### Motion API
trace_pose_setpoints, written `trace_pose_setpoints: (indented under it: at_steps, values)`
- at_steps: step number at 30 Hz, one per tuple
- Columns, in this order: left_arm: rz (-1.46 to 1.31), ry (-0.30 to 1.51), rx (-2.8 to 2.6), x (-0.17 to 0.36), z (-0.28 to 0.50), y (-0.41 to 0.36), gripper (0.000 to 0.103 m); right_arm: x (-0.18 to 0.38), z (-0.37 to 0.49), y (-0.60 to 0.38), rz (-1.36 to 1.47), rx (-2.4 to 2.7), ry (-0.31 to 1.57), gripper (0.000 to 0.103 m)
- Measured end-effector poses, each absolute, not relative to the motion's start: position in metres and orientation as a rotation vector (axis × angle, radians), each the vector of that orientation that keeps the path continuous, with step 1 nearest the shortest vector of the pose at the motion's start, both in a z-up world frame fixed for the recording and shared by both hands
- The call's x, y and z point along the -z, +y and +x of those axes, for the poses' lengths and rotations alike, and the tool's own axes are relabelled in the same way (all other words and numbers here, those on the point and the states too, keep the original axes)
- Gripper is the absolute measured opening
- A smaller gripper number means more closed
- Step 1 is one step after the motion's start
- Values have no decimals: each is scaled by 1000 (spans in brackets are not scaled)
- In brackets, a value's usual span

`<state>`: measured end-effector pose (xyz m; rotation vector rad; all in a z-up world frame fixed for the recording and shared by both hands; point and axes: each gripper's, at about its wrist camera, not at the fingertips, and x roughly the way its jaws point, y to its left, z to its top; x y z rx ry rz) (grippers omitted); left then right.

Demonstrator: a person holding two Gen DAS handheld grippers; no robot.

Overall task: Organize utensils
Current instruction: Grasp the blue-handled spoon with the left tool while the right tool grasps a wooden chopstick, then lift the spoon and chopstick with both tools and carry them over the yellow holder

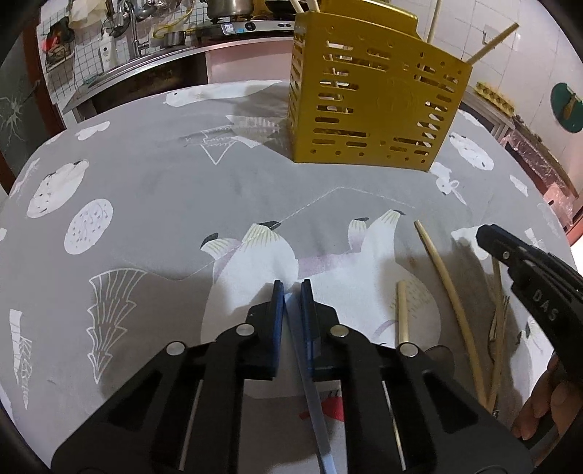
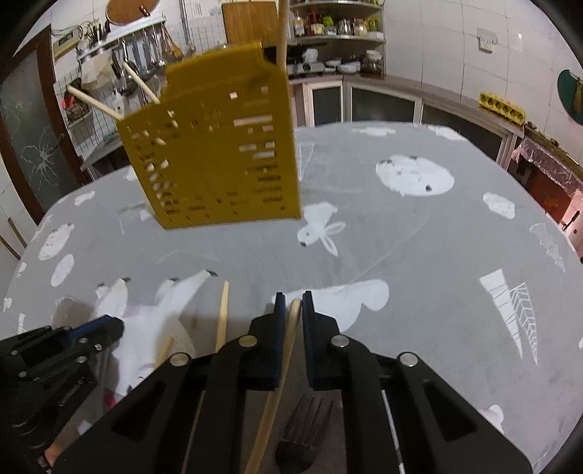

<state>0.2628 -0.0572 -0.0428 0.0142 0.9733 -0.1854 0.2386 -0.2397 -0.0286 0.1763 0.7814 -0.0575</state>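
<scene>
Grey animal-print tablecloth [image 1: 153, 189] covers the table. Far left: sink faucet [image 1: 133, 32], soap bottle [image 1: 106, 49]. Far right: yellow egg tray [image 2: 503, 105].

We see a mustard-yellow plastic utensil holder [image 1: 371, 105] pierced with rows of slots and round holes, and pale cream wooden chopsticks [image 1: 490, 45] in it. The grey fabric tablecloth [image 1: 164, 189] carries white printed animals, speckled white circles and white line-drawn trees, with a small red patch near our left black two-finger gripper [image 1: 291, 291], whose pads [image 1: 278, 313] are dark blue. Our right black gripper [image 2: 291, 302] has the same blue pads around a cream chopstick [image 2: 288, 339]. A dark grey metal fork [image 2: 306, 426] lies below.
</scene>
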Motion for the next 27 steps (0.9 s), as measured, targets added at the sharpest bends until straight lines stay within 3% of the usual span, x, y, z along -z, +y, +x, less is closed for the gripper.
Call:
trace_pose_setpoints:
  at_steps: [27]
  values:
    - [-6,557,183,-56,183,-36,6,-64,171,-235,194,-24,456,7]
